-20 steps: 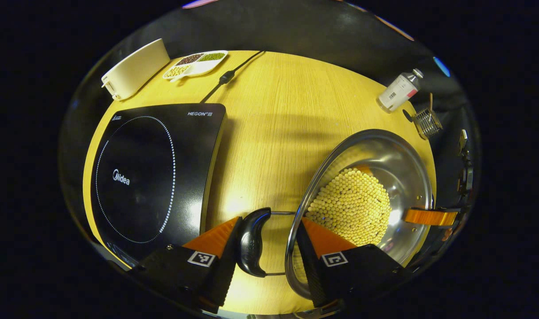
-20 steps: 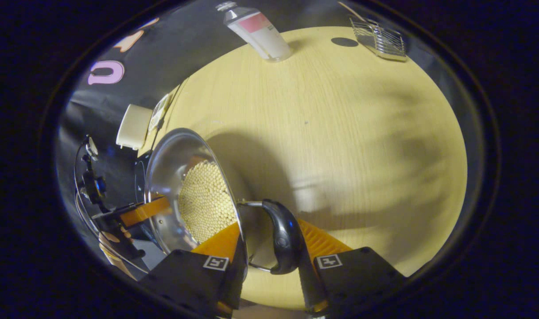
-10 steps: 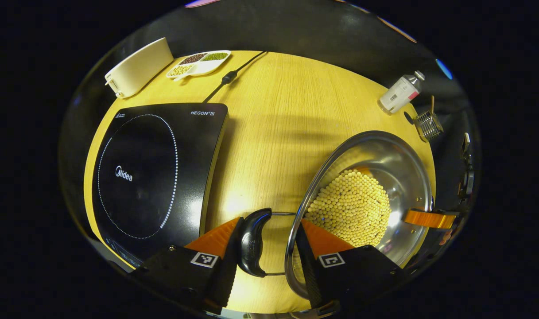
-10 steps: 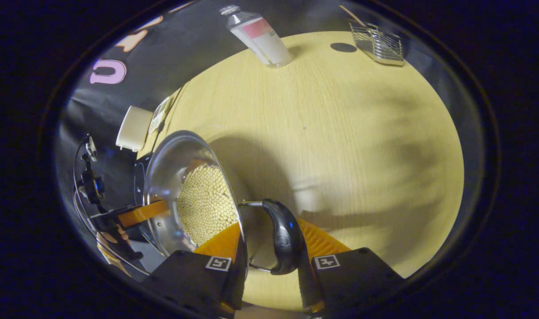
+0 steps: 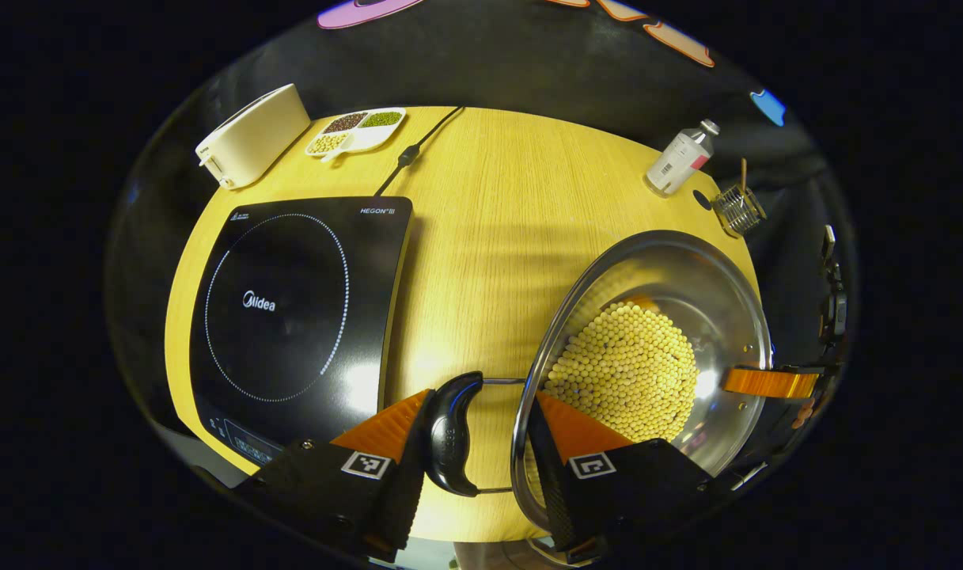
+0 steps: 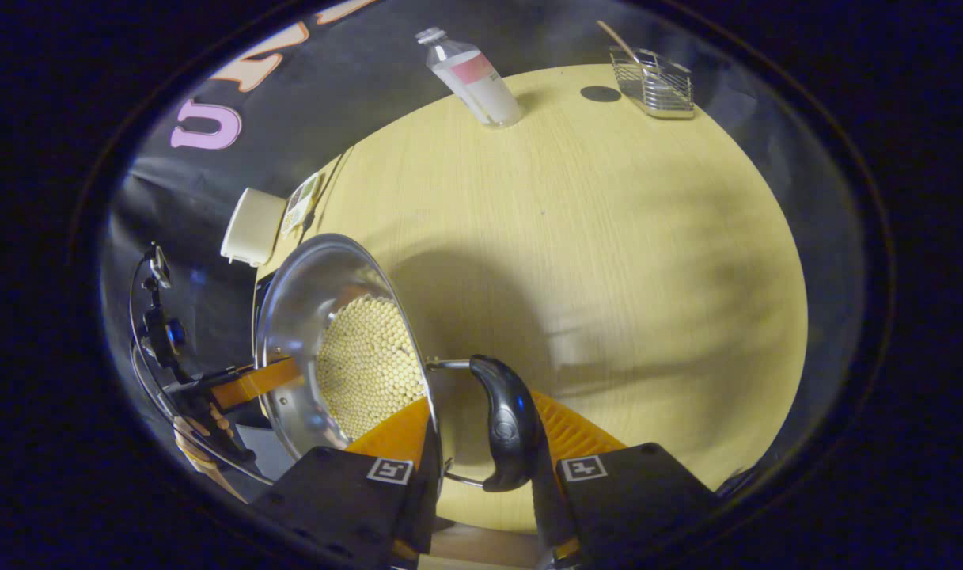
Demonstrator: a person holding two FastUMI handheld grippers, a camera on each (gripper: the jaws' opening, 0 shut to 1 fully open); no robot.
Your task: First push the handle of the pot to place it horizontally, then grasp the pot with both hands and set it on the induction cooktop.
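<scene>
Both grippers, left gripper (image 5: 481, 443) and right gripper (image 6: 481, 447), clamp black side handles of the bean-filled round steel pot (image 5: 710, 285). Any tilt risks spillage before reaching the black induction cooktop (image 5: 291, 309) at 9 o'clock.

I see the pot (image 5: 710, 301), a shiny steel vessel holding a mound of pale yellow beans (image 5: 623, 368), with its two black side handles lying level, one on each side (image 5: 449, 431) (image 6: 509, 419). Its rim looks tilted in both views, so I can't say whether it sits on the desk (image 5: 497, 229) or is raised. The induction cooktop (image 5: 299, 309) is a flat black slab with a dotted ring, lying on the desk well apart to the pot's left in the left gripper view.
</scene>
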